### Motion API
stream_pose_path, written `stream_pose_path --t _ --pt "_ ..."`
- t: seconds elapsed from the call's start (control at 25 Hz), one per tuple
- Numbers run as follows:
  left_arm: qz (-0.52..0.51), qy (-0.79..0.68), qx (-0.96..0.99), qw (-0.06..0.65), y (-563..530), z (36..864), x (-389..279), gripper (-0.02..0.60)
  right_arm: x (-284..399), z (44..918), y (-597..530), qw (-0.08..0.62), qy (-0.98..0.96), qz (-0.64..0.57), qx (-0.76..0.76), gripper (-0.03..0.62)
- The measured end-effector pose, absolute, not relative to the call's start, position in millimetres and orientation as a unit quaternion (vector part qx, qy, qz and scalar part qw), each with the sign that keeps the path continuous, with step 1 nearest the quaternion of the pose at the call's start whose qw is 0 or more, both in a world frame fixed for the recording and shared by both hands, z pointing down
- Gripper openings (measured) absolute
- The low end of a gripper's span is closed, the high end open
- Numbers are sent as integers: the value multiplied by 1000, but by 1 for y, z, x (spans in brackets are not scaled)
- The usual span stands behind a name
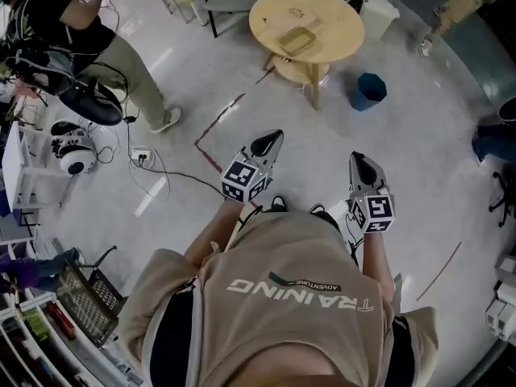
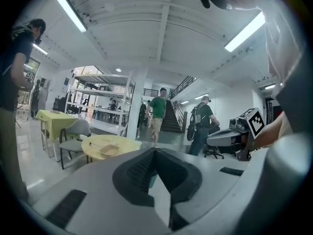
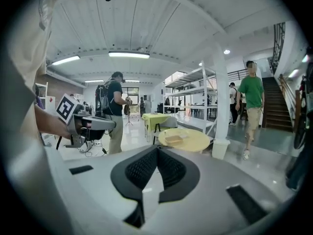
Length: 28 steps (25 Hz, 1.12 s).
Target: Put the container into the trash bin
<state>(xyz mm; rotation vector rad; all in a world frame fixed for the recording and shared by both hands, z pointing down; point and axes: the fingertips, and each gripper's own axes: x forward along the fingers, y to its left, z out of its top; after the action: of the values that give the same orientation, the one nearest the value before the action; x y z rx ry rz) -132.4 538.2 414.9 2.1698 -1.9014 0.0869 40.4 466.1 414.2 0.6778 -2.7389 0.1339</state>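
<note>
Resting container (image 1: 296, 40) far beyond left gripper (image 1: 268, 140)

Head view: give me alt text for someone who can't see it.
A person holds a left hand-held gripper and a right hand-held gripper, both shut and empty, over the floor. Ahead, a tan container sits on a round table, a dark trash bin beside it.

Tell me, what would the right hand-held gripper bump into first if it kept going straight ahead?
Probably the round yellow table, almost dead ahead of the right hand-held gripper; only bare floor shows in between, though depth is unclear.
</note>
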Motion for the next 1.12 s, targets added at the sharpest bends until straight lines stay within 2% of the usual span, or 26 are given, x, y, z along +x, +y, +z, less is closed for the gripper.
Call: stream_pose_path --t 0.2,0.6,1.12 --pt "79 -630 765 102 534 426 -140 2 17 417 464 154 -954 46 254 -2" --pt "47 -613 773 158 484 447 -145 0 -22 448 437 181 -955 65 225 -2" --pt "83 -616 768 154 346 446 -153 2 -44 443 279 143 -966 53 208 -2"
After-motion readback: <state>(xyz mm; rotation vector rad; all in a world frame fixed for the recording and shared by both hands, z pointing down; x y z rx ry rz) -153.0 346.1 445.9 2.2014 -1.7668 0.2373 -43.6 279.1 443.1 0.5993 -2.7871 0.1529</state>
